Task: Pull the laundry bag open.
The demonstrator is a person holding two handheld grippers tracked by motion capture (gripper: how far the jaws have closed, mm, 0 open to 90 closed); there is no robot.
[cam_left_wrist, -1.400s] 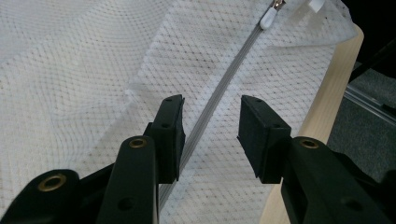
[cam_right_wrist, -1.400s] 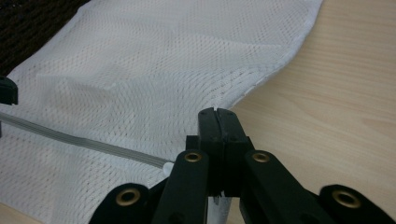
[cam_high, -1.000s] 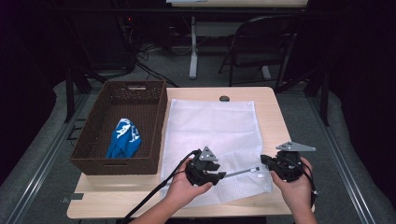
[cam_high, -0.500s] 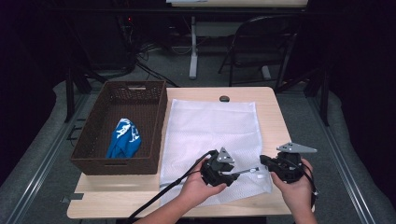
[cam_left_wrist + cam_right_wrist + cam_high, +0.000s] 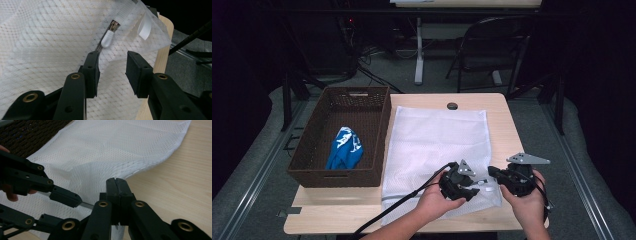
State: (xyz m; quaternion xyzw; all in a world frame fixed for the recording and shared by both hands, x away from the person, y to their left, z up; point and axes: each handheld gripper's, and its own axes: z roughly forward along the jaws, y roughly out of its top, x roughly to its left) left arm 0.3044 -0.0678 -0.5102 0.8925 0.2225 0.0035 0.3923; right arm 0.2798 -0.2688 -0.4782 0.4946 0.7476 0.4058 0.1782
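The mesh laundry bag (image 5: 437, 145) lies flat on the bench (image 5: 502, 115), just beside the brown basket (image 5: 342, 137) that holds a blue cloth (image 5: 344, 147). At the bag's near corner the right tool (image 5: 116, 180) is pressed together on the mesh. The left tool (image 5: 112, 71) stands spread over the bag, touching nothing with its pads. The left gripper view alone shows the white zipper pull (image 5: 107, 40) just beyond those jaws, and a white ribbon loop (image 5: 145, 26) beside it. No writing can be read.
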